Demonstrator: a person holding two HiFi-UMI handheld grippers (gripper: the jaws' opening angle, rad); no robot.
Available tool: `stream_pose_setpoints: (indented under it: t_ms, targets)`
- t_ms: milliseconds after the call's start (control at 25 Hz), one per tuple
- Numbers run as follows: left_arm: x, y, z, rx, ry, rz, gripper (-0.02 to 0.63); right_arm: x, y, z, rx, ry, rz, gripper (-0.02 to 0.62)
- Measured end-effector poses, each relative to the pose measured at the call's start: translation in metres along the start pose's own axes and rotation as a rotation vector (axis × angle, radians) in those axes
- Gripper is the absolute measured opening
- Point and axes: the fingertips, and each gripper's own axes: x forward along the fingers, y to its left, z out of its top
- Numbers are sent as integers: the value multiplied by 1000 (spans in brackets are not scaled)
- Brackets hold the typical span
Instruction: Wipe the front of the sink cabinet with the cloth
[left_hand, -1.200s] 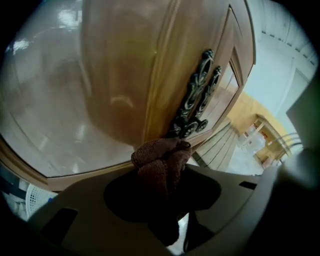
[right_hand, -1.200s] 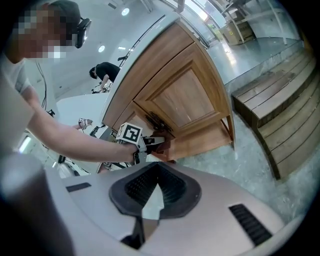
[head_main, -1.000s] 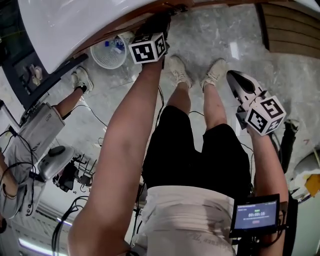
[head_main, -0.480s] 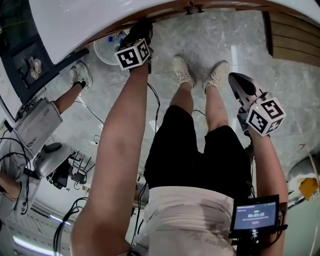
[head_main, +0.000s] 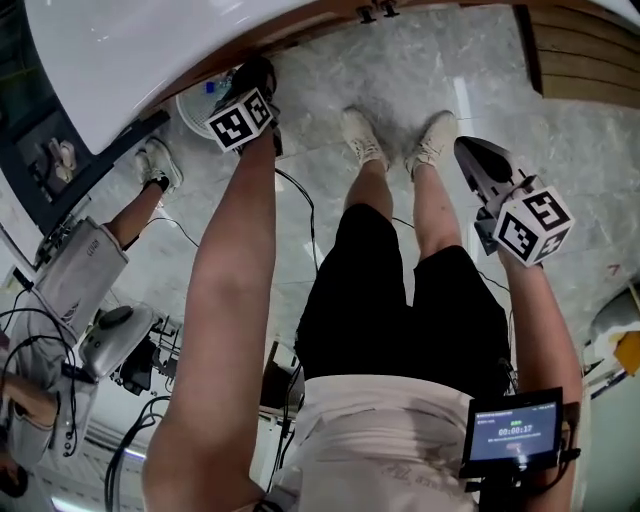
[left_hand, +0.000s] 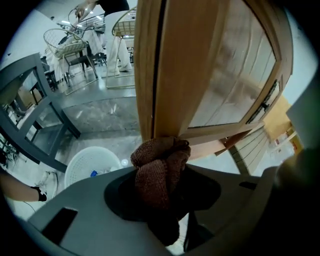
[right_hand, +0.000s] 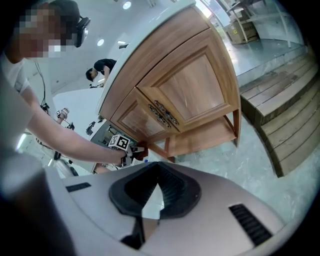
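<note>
My left gripper is shut on a bunched brown cloth, and the cloth presses against the lower end of the wooden sink cabinet's corner post. In the head view the left gripper reaches under the white sink top at the cabinet's left end. The right gripper hangs apart at the right above the marble floor; its jaws meet at the tips with nothing between them. Its view takes in the whole cabinet front, with the left gripper at its lower left corner.
A white plastic basket stands on the floor just left of the cabinet. A dark grey table frame is beyond it. Another person's shoe, cables and devices lie at the left. Wooden steps are at the right.
The left gripper with the cloth has slid leftward along the cabinet front to its left corner. The right gripper has barely moved.
</note>
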Motion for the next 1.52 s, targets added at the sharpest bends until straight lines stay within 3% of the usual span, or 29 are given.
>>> stream_pose_setpoints:
  t_ms: [160, 520, 720, 960, 1200, 1520]
  targets:
    - [8, -7, 5, 20, 11, -6, 173, -4, -10, 3, 13, -22, -26, 12]
    - [28, -43, 9, 136, 50, -161, 173, 30, 24, 18, 89, -151, -23, 12]
    - [35, -79, 15, 188, 46, -212, 173, 26, 30, 39, 121, -232, -9, 12]
    - [38, -140, 22, 230, 45, -267, 173, -4, 8, 31, 160, -254, -25, 12]
    - [44, -180, 34, 195, 10, -314, 173, -18, -11, 30, 153, -229, -42, 12]
    - [40, -232, 47, 155, -36, -313, 173, -58, -58, 52, 102, -176, -31, 12]
